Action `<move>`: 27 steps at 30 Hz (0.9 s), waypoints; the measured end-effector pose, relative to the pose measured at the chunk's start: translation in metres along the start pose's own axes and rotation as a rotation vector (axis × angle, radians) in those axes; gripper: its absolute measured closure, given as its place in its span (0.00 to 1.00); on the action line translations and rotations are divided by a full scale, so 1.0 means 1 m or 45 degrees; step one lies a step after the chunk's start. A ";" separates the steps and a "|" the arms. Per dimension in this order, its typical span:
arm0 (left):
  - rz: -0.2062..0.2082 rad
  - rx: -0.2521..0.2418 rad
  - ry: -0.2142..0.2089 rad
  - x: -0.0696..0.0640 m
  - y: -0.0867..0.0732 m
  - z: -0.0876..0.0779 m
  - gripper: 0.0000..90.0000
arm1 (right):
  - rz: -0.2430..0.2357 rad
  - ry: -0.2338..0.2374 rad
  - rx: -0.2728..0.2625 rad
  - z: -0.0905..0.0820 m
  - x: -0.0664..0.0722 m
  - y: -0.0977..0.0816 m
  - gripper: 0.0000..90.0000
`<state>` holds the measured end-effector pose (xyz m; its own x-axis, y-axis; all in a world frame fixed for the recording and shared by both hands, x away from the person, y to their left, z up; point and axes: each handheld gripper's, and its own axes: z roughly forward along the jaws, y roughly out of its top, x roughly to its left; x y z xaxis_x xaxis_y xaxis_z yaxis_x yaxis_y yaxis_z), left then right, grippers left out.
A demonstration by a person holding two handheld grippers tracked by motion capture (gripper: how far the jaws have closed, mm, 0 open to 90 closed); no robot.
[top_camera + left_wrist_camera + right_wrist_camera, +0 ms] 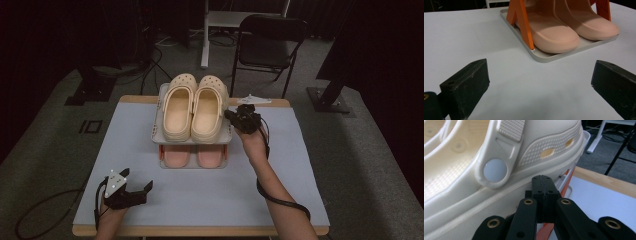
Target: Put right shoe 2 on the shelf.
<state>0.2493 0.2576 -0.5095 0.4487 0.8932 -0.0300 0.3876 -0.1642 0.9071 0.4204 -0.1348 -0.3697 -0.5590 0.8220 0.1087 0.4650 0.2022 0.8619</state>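
My right gripper (235, 116) has its jaws pressed together with nothing between them, tips right against the side of the right cream clog (208, 106), just below its strap rivet (495, 170). That clog sits beside its twin (178, 106) on the rack's top tray (159, 102); pink slippers (194, 156) lie on the tray below. My left gripper (136, 181) rests near the table's (300, 150) front edge, jaws spread wide and empty.

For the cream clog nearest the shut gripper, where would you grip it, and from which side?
Probably the outer side wall of the right-hand cream clog, coming from the right gripper's side: that wall lies exposed at the upper shelf's edge, while the left-hand cream clog blocks its inner side. The jaws, now shut, must open first.
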 end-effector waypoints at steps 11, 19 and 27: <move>0.003 0.002 -0.001 0.001 0.000 -0.001 0.02 | 0.002 -0.022 -0.027 0.013 -0.006 0.012 1.00; -0.002 0.002 -0.001 0.002 0.000 -0.002 0.02 | 0.008 -0.041 -0.020 0.022 -0.007 0.018 1.00; -0.002 -0.002 0.003 0.003 0.000 -0.002 0.02 | 0.007 -0.042 -0.030 0.018 -0.015 0.017 0.75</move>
<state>0.2494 0.2613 -0.5093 0.4463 0.8944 -0.0302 0.3871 -0.1624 0.9076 0.4496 -0.1342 -0.3657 -0.5335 0.8402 0.0973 0.4514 0.1856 0.8728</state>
